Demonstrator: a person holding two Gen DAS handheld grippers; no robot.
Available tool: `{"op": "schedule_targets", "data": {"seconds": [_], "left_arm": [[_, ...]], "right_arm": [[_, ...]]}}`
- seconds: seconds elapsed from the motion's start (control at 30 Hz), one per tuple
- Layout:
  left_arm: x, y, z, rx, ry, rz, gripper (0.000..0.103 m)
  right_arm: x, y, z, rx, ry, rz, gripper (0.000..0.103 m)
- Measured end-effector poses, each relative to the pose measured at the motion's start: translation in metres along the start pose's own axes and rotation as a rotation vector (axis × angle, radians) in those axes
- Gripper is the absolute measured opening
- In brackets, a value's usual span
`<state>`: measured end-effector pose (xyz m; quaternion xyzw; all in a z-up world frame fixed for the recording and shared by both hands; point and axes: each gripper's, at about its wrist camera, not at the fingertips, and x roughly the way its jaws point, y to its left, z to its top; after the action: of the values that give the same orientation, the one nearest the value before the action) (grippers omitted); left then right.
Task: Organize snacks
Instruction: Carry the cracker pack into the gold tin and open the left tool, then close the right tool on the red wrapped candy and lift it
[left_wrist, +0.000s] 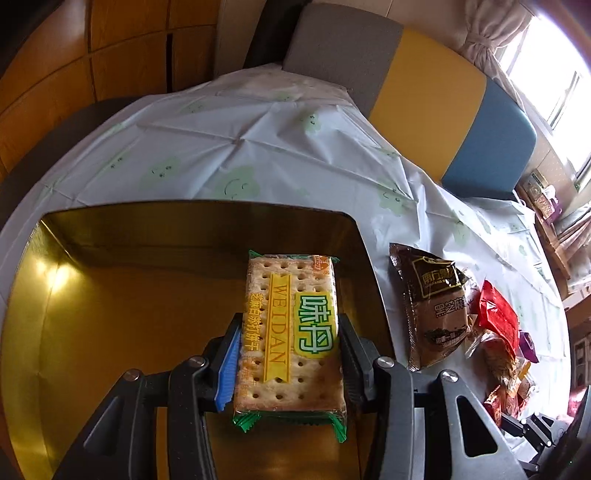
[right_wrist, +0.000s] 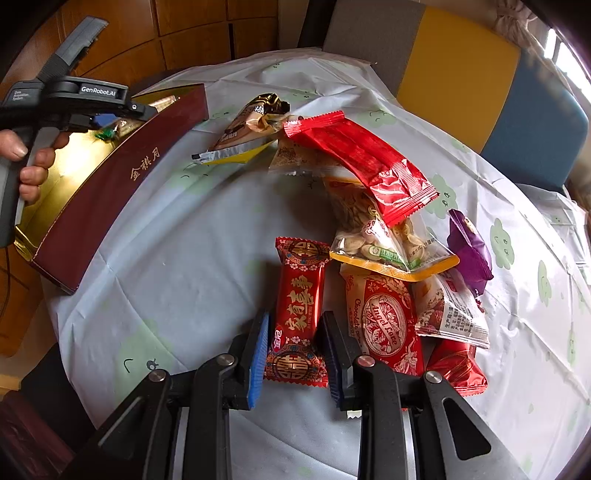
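Observation:
My left gripper (left_wrist: 290, 332) is shut on a packet of soda crackers (left_wrist: 291, 295) with green ends, gripping its long sides. It hangs over the gold inside of an open gift box (left_wrist: 110, 332). In the right wrist view a hand holds that gripper (right_wrist: 107, 125) above the box, whose maroon wall (right_wrist: 122, 184) faces the camera. My right gripper (right_wrist: 295, 325) is shut on a red sweet packet (right_wrist: 299, 291) printed with gold characters, at the near edge of the snack pile. I cannot tell whether this packet rests on the cloth or is lifted.
Loose snacks lie right of the box: a brown sesame packet (left_wrist: 436, 306), a long red packet (right_wrist: 362, 162), a bag of seeds (right_wrist: 388, 240), a purple packet (right_wrist: 469, 251) and a chocolate packet (right_wrist: 384, 321). A white tablecloth (right_wrist: 184, 258) covers the table. A grey, yellow and blue chair back (right_wrist: 461, 62) stands behind.

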<state>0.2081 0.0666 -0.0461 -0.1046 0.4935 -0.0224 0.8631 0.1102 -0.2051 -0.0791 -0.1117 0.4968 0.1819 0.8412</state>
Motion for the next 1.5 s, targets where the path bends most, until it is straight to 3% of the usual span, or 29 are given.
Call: {"op": "schedule_targets", "data": {"seconds": [0.33,0.43,0.6,1.0,1.5], "left_arm": [[-0.008,0.003,-0.005,0.015,-0.013,0.032,0.052],[-0.025,0.0,-0.01,0.005,-0.056,0.046,0.052],[-0.067,-0.016,-0.038,0.072,-0.169,0.083,0.052],[-0.107,-0.055,-0.091,0.198,-0.256,0.099,0.052],[-0.105,-0.093,-0.125,0.317,-0.223,0.078,0.052]], "right_arm": [[-0.001,0.0,-0.001,-0.004,-0.004,-0.001,0.03],[-0.001,0.0,-0.001,-0.007,-0.005,-0.006,0.03],[-0.001,0.003,-0.001,-0.016,-0.003,-0.016,0.03],[0.0,0.002,0.0,-0.014,-0.006,-0.022,0.03],[-0.001,0.003,-0.001,-0.02,-0.007,-0.035,0.031]]}}
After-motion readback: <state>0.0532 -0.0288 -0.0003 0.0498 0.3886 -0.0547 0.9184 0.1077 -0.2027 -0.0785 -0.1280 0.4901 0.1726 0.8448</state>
